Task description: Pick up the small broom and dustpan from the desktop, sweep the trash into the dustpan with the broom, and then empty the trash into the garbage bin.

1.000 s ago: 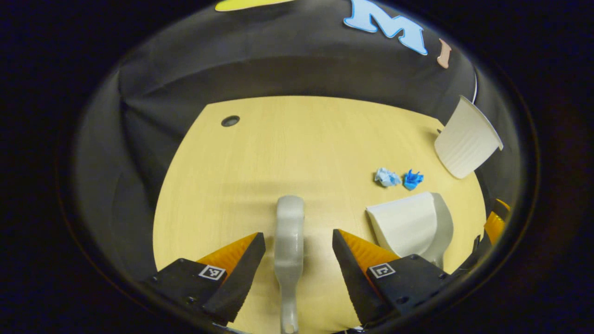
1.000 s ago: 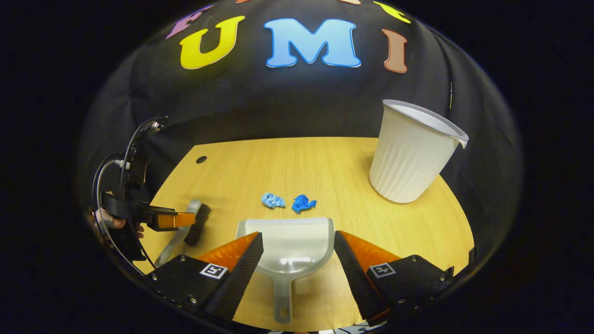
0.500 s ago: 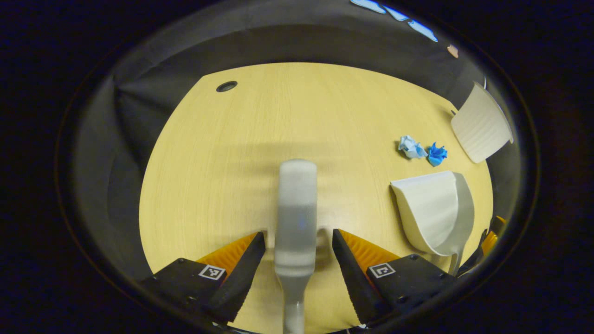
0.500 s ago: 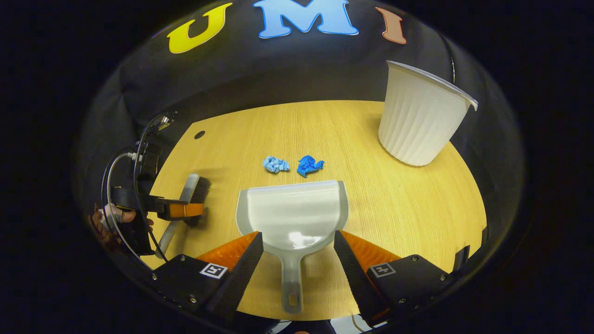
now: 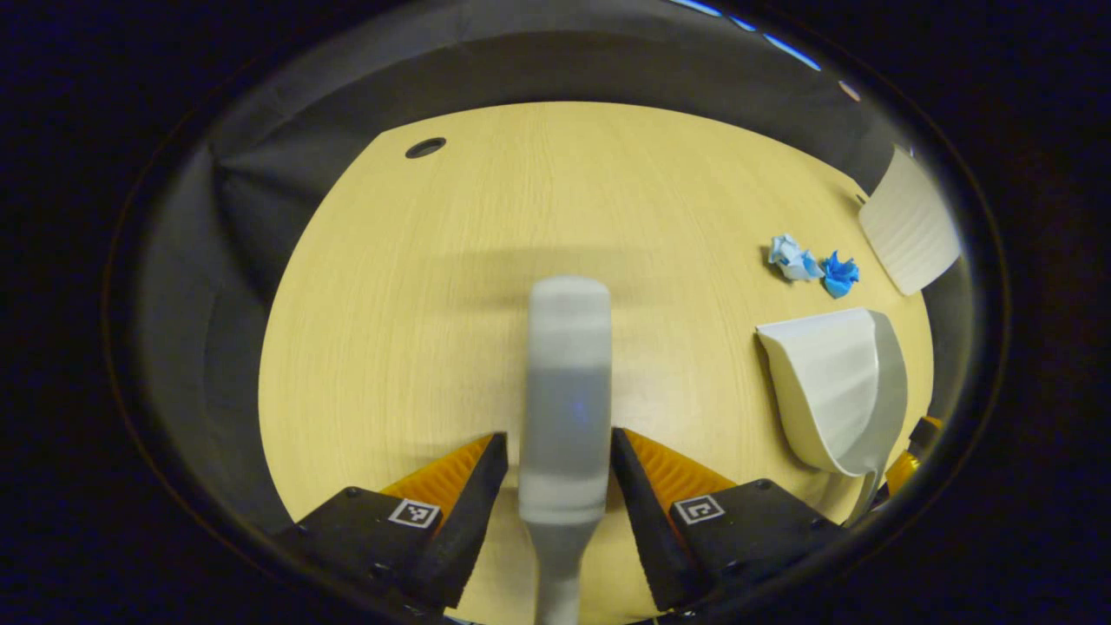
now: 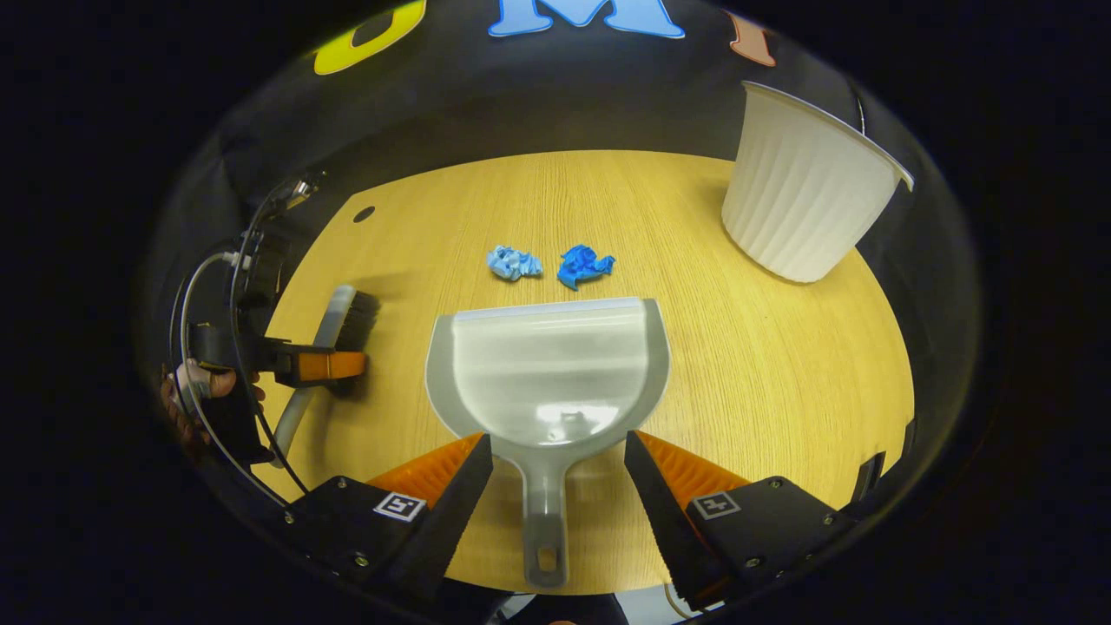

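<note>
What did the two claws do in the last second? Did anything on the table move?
Both claws came down closer. The left claw narrowed around the broom, its fingers about touching the sides. The right claw moved in over the dustpan, now open on each side of its handle. The two blue paper scraps, the white bin and the dustpan stayed where they were.

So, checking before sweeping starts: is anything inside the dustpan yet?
No. The dustpan pan looks bare; both paper scraps lie on the desk beyond its front edge.
</note>
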The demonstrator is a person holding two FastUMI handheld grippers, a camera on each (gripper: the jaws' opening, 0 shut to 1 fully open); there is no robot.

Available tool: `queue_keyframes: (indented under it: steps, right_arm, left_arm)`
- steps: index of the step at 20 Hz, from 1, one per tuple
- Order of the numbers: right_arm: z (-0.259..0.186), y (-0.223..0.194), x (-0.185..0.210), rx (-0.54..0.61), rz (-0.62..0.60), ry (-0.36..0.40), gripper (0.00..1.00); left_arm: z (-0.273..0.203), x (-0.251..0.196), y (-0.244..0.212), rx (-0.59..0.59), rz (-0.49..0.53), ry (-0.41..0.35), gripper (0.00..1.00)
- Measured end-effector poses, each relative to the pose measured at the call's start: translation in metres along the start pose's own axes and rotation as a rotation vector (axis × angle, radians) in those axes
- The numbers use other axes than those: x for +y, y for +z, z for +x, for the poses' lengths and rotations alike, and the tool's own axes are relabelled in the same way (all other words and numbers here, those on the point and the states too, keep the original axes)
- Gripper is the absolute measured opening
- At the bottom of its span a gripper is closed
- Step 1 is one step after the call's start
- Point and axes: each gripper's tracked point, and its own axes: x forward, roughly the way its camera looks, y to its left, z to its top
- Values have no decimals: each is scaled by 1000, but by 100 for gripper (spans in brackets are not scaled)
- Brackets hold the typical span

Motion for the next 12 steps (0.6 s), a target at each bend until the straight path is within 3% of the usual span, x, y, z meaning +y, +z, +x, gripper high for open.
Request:
queue_keyframes:
  steps: [2,4,7,9,12]
  right_arm:
    - [5,-6,1,21,-5,-1,95]
    - [5,-11,2,34,-7,-1,95]
    - [8,-16,2,48,-15,-3,95]
    - [8,-18,3,58,-25,-5,95]
    - [11,-23,5,81,-40,-5,96]
  left_arm:
    - [0,1,1,-3,-4,5,65]
    - [1,-1,1,-1,-2,4,54]
    - [0,-1,0,11,-5,4,55]
    - [0,0,4,6,1,4,48]
    - [-5,1,11,-1,-3,-2,47]
